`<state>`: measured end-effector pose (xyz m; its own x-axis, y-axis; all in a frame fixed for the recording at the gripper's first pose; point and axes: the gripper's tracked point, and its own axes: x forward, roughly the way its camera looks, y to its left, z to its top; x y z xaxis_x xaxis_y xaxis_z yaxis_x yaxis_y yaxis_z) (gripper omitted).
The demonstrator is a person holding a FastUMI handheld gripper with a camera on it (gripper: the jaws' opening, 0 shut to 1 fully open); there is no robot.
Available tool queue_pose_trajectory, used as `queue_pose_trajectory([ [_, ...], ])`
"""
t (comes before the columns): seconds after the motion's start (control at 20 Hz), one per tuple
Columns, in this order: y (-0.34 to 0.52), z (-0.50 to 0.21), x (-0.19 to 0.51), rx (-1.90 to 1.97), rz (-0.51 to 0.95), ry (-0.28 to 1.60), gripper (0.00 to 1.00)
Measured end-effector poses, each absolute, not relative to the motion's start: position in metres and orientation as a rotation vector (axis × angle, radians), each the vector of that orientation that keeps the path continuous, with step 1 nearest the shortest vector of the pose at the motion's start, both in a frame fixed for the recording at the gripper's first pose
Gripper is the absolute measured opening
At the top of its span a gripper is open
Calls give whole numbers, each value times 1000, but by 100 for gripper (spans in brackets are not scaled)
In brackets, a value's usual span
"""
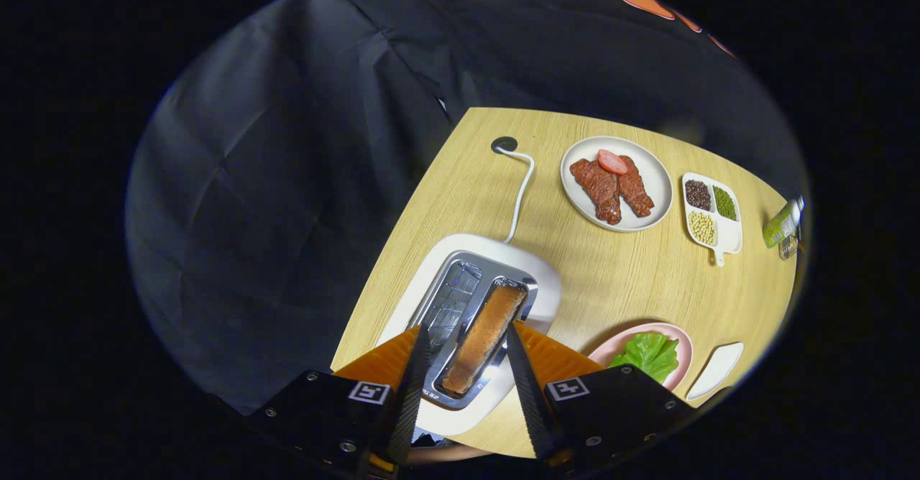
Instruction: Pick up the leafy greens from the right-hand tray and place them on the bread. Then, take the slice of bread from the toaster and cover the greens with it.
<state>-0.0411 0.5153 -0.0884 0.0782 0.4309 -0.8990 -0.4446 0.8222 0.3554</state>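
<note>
A white toaster (535,279) stands on the wooden table (618,279) right below me. A browned slice of bread (485,336) stands upright in its right-hand slot, while the left-hand slot (451,300) holds nothing. My gripper (467,329) hovers open over the toaster, one finger on each side of the slice, apart from it. The leafy greens (649,353) lie on a pink plate (683,340) to the right of the right finger. I cannot see what is under the greens.
A white cable (521,192) runs from the toaster to a hole in the table. Beyond sit a white plate of meat slices (658,171), a divided dish of beans (729,239) and a green bottle (782,225). A small white tray (715,370) lies beside the pink plate.
</note>
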Motion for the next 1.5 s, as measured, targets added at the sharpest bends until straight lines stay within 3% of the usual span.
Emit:
queue_pose_trajectory([
  [0.15, 514, -93, -37, -26, 646, 1342, 52],
  [0.4, 510, -88, -34, -40, 651, 1317, 22],
  [0.5, 507, -85, -33, -36, 657, 1305, 16],
  [1.5, 459, 2, -35, 227, 754, 1093, 13],
])
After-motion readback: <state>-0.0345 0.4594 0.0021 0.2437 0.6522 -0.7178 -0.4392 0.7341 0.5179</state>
